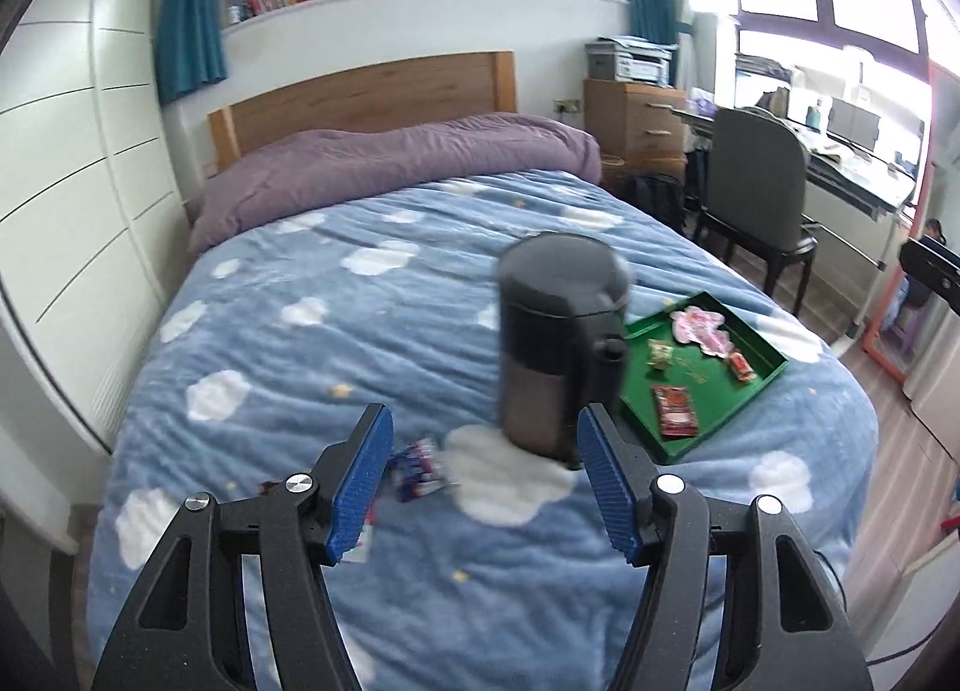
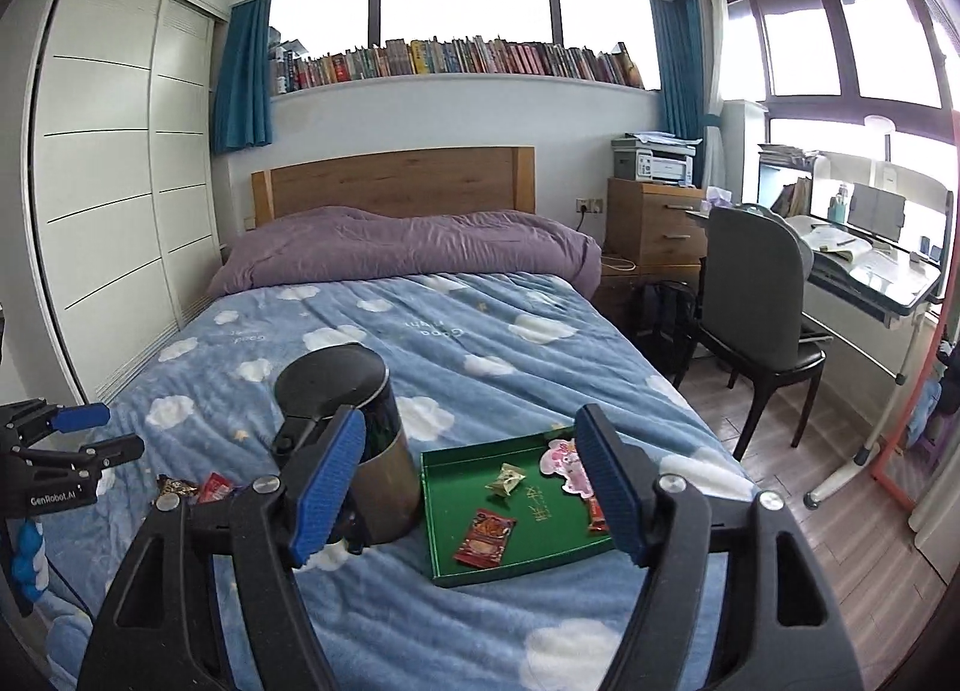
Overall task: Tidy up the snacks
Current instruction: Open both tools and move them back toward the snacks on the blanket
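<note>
Loose foil-wrapped snacks (image 1: 417, 469) are seen lying on the cloud-print blue bedspread (image 1: 300, 331), low between the empty, part-open jaws of the left gripper (image 1: 480, 439), the nearer one. The right gripper (image 2: 471, 442), jaws wide and empty, is framed over the green tray (image 2: 456, 511).

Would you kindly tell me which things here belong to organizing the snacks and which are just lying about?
Job: green tray, red snack packet, pink packet, small wrapped snack, loose snacks on the bed, dark canister.

Lying about: chair, printer, books, backpack.
</note>
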The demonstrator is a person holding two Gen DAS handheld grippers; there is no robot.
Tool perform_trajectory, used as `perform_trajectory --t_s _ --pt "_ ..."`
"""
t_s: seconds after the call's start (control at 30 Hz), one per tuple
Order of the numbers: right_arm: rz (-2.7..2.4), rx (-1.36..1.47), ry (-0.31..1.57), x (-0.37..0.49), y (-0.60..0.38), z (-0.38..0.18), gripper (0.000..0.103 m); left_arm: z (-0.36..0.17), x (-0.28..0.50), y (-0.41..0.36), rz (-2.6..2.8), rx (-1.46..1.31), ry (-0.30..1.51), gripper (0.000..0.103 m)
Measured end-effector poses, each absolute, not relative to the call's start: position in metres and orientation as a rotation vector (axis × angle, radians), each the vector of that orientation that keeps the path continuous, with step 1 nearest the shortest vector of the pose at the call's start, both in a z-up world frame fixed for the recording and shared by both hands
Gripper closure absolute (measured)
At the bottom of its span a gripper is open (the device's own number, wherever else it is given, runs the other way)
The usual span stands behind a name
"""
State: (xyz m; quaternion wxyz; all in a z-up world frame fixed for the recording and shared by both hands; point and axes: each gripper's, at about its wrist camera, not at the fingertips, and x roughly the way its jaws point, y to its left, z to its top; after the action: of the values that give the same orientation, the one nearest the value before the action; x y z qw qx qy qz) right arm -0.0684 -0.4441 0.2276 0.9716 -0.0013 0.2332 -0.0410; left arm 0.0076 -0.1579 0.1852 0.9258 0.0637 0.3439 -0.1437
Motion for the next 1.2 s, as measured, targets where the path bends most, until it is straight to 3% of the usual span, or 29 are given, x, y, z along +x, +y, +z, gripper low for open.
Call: perform_trajectory --t_s 0.57,1.2 --pt "0.081 -0.047 0.421 -0.080 -0.349 0.239 0.000 0.186 -0.004 0.009 -0.004 0.009 0.666 0.044" --pt "0.309 -0.039 0.584 -0.025 -0.255 0.166 0.000 0.125 0.002 0.060 0.073 -0.073 0.766 0.044"
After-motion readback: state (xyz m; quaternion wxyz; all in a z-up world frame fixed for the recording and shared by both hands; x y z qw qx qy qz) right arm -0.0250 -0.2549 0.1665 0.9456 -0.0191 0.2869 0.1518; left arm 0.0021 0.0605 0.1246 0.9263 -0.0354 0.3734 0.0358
